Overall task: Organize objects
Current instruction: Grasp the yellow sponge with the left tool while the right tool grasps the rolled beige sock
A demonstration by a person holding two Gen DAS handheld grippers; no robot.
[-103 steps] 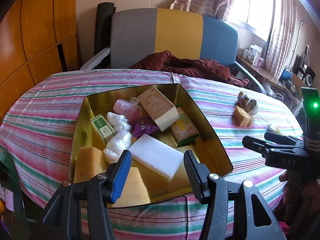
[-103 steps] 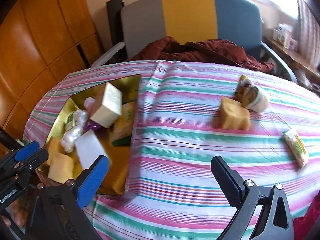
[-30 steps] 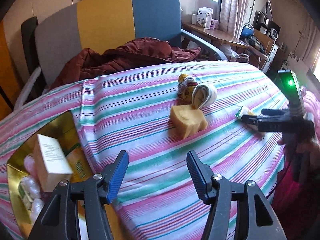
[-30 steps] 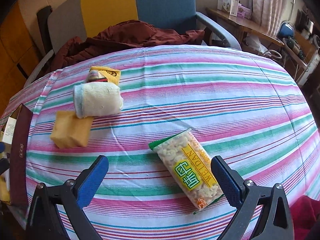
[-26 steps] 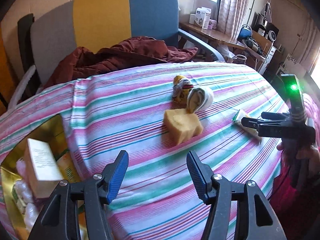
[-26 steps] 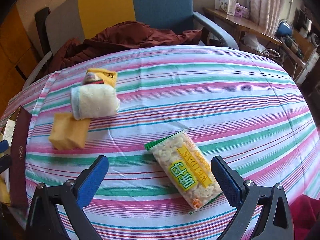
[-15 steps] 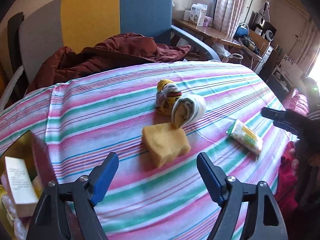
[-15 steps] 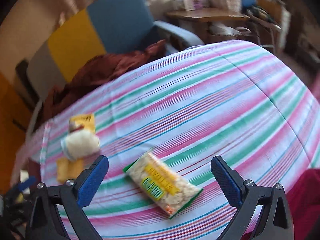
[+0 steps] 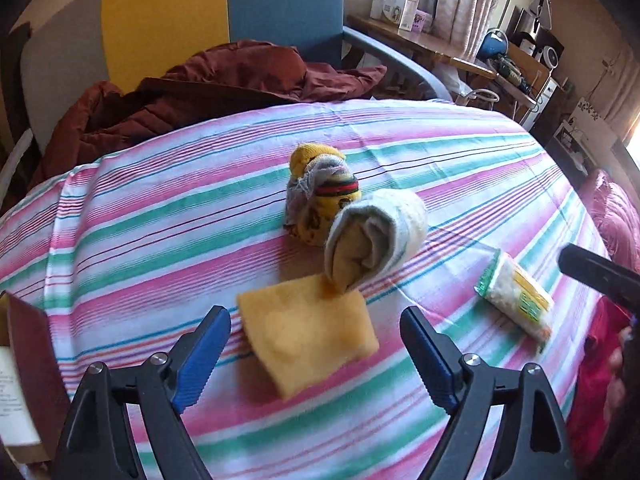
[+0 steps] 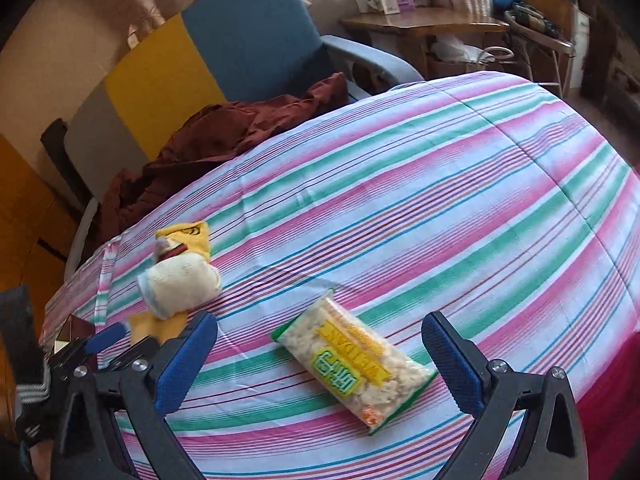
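In the left wrist view a yellow sponge (image 9: 308, 334) lies on the striped tablecloth (image 9: 168, 216), and my left gripper (image 9: 316, 354) hovers over it, open wide, a finger on either side without touching. Behind the sponge lie a rolled white sock (image 9: 376, 236) and a yellow patterned sock bundle (image 9: 320, 192). A clear snack packet (image 9: 516, 296) lies to the right. In the right wrist view my right gripper (image 10: 320, 364) stands open over that snack packet (image 10: 354, 360), not touching it. The rolled sock (image 10: 180, 280) and a corner of the sponge (image 10: 154, 326) sit to its left.
The dark edge of the gold tin (image 9: 32, 356) with a white box (image 9: 12, 392) inside shows at the far left. A chair with a maroon jacket (image 9: 208, 84) stands behind the table. A side desk with clutter (image 9: 460, 52) is at the back right.
My left gripper swung right, away from the tin, came down close over the yellow sponge and opened wider. The right gripper's view rolled and it shifted slightly over the snack packet.
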